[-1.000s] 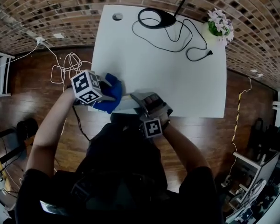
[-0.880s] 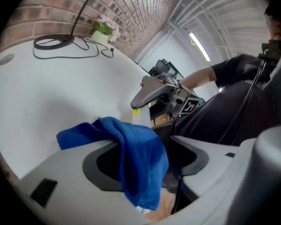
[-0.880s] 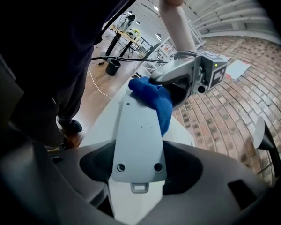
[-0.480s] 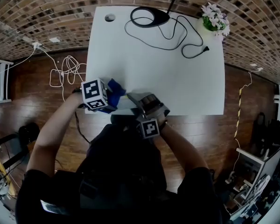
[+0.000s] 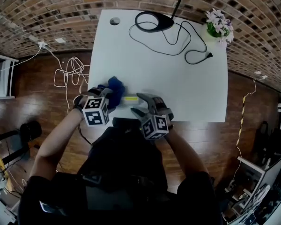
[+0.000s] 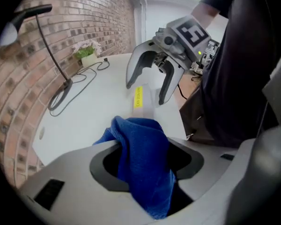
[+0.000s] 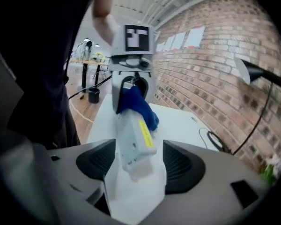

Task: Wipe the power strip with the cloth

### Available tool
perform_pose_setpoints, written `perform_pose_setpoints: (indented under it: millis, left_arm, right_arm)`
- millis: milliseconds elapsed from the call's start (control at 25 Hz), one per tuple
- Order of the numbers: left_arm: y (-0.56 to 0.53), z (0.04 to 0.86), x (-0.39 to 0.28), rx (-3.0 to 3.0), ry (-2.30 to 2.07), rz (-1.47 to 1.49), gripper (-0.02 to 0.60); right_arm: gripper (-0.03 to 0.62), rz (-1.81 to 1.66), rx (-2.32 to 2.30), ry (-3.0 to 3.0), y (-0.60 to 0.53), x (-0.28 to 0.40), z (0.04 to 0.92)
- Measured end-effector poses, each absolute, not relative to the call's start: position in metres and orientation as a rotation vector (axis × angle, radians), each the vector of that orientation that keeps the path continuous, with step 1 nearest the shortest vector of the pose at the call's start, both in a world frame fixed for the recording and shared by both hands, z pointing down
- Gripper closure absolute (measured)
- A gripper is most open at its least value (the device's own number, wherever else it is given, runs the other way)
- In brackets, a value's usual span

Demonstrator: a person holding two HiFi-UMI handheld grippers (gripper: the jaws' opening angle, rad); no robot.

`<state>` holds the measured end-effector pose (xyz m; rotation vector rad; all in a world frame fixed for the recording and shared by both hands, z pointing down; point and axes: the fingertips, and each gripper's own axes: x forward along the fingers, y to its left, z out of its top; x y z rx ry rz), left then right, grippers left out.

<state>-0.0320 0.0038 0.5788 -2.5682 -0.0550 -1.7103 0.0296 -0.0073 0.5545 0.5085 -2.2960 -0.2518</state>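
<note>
The white power strip (image 5: 130, 99), with a yellow label, lies near the table's front edge. It sits between the jaws of my right gripper (image 5: 141, 105), which have just been opening and do not touch it. In the right gripper view the power strip (image 7: 133, 139) points away from my right gripper (image 7: 138, 163) toward the left one. The blue cloth (image 5: 114, 87) is bunched against the strip's far end. My left gripper (image 5: 104, 95) is shut on it, its jaws having just closed slightly. The blue cloth (image 6: 143, 153) fills the gap of my left gripper (image 6: 145, 144).
The white table (image 5: 178, 83) carries a black lamp base (image 5: 154, 20) with a looping cord and a flower pot (image 5: 219, 25) at the far right corner. White cables (image 5: 70, 69) lie on the wooden floor to the left. The person's body is close to the front edge.
The right gripper's jaws have spread and the strip now lies flat with its yellow label up. The left gripper rolled and sank toward the front edge, bringing the cloth onto the table.
</note>
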Motion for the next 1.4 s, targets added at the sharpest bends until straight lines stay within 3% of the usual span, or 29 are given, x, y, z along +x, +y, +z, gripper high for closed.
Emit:
perform_pose_setpoints:
  millis: [160,200,480,840,960,1080,1120,1160,1200,1400]
  left_arm:
    - [-0.003,0.581,-0.026,-2.454,0.150,-1.642,0.336]
    - [-0.006,0.577,-0.025,-2.470,0.221,-1.621,0.329]
    - [-0.012,0.532,-0.040,-2.908,0.724,-1.486,0.311]
    - [-0.002,0.527,-0.053,-2.883,0.961,-1.513,0.309]
    - [-0.010,0.505,-0.059,-3.058,1.195,-1.350,0.347]
    - [-0.011,0.513,-0.061,-2.948,1.177,-1.430,0.354]
    - [-0.011,0.521,-0.060,-2.877,1.154,-1.492,0.402]
    - [-0.011,0.528,-0.060,-2.832,1.154,-1.533,0.499]
    - [-0.012,0.532,-0.059,-2.818,1.174,-1.554,0.527]
    - [-0.016,0.535,-0.062,-2.783,1.243,-1.616,0.538]
  right_arm:
    - [0.299,0.068,0.519,-2.428,-0.021,0.016,0.559]
    - [0.353,0.059,0.497,-2.435,-0.019,0.014,0.560]
    - [0.365,-0.102,0.460,-2.420,-0.013,0.014,0.562]
    - [0.381,-0.294,0.416,-2.365,0.007,0.013,0.560]
    - [0.384,-0.301,0.395,-2.372,0.008,0.015,0.561]
    - [0.384,-0.307,0.384,-2.379,0.007,0.017,0.562]
    - [0.384,-0.310,0.382,-2.380,0.007,0.017,0.562]
    - [0.384,-0.311,0.380,-2.378,0.007,0.016,0.562]
    - [0.384,-0.311,0.378,-2.376,0.007,0.016,0.562]
    - [0.384,-0.323,0.376,-2.366,0.007,0.015,0.561]
